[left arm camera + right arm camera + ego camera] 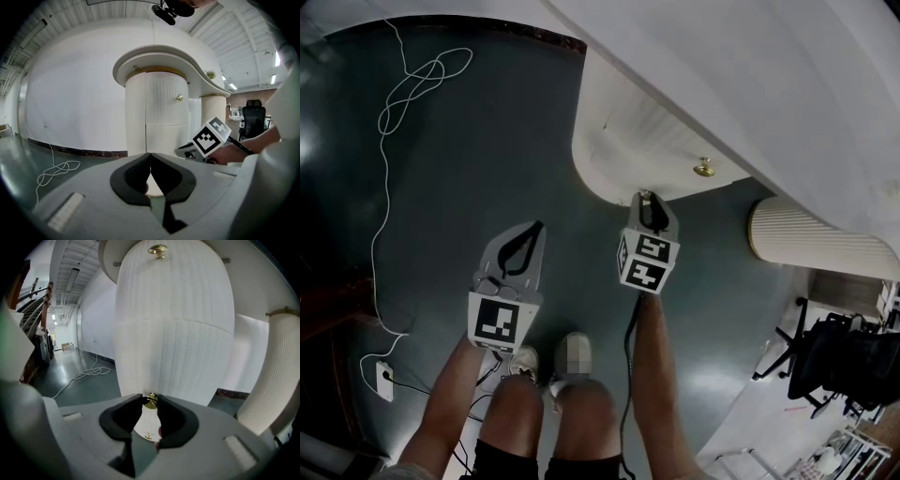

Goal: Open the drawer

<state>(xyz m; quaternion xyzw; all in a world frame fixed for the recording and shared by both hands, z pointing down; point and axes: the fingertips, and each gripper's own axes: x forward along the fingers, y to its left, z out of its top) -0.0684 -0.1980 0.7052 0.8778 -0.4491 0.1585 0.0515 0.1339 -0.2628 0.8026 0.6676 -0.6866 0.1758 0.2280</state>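
A white ribbed round cabinet stands in front of me, with a seam between an upper and a lower front. The lower front's small brass knob sits between the tips of my right gripper, and both pads touch it. A second brass knob is higher up, seen also in the head view as the upper knob. From above, my right gripper reaches under the cabinet's top. My left gripper hangs over the floor to the left, its jaws together and holding nothing.
A white cable loops over the dark floor to a socket block. A second ribbed column stands to the right of the cabinet. A black office chair is at the far right. The person's legs and shoes are below.
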